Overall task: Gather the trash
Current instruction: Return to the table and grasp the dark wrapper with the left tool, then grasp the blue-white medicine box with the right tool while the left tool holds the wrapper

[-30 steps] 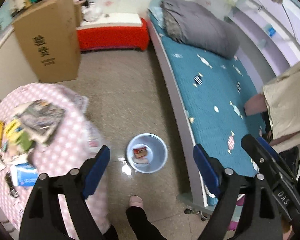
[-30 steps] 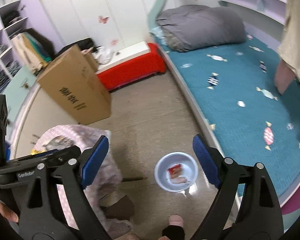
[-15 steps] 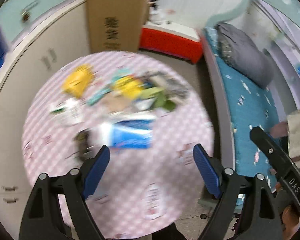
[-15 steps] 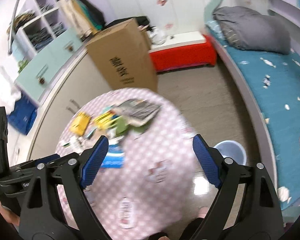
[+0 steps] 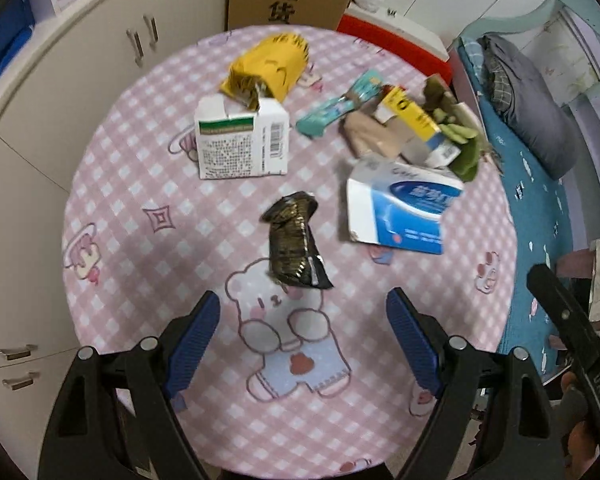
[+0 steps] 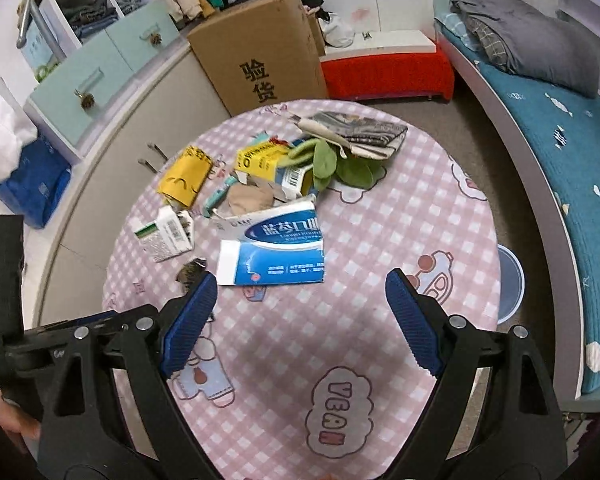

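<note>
Here both grippers hang with jaws apart and nothing between them: the left gripper (image 5: 303,334) over a black wrapper (image 5: 296,240), the right gripper (image 6: 302,320) before a blue-and-white box (image 6: 274,250). Beyond, more trash litters the pink table (image 6: 400,240); a bin (image 6: 510,286) stands beside it.

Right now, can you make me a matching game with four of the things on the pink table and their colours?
Things:
1. crumpled wrapper
2. snack bag
3. big flat box
4. carton

Colours:
A. white with a green stripe
B. yellow
C. black and shiny
D. blue and white

Pairs: 1-C, 2-B, 3-D, 4-A
</note>
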Action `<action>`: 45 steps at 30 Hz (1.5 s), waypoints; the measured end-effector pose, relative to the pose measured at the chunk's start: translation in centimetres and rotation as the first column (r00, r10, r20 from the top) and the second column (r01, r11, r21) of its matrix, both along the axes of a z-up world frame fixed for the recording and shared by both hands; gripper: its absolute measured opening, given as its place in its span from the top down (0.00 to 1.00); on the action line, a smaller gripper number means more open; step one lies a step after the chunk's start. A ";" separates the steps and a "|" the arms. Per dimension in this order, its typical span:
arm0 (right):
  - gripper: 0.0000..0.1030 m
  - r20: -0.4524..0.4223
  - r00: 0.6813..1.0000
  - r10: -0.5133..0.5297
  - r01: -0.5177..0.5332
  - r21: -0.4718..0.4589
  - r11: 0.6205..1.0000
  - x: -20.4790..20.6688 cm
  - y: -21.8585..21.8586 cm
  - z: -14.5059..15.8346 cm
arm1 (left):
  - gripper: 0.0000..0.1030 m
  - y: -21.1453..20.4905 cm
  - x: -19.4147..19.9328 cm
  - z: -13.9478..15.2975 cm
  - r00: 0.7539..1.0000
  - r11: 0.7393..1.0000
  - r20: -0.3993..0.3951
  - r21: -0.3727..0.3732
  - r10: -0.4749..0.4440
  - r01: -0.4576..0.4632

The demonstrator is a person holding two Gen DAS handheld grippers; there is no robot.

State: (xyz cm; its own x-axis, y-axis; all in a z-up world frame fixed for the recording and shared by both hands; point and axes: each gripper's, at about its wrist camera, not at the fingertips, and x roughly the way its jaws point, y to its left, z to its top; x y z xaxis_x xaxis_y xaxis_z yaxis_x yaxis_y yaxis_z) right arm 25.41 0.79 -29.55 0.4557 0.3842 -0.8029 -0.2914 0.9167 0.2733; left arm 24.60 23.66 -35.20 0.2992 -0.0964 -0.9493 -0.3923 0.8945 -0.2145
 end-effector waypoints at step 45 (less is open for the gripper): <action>0.87 -0.087 0.910 0.406 -0.386 0.184 0.904 7.5 4.8 -7.9 | 0.85 0.1 3.9 -0.9 0.998 0.999 0.067 0.038 -0.007 0.005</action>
State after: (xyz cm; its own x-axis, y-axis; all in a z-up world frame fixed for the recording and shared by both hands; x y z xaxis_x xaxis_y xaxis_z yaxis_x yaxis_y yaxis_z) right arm 32.94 5.58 -37.40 0.1432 0.6402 -0.7547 -0.5772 0.6735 0.4618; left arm 28.52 23.76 -36.15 0.3621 -0.0630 -0.9300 -0.3728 0.9046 -0.2064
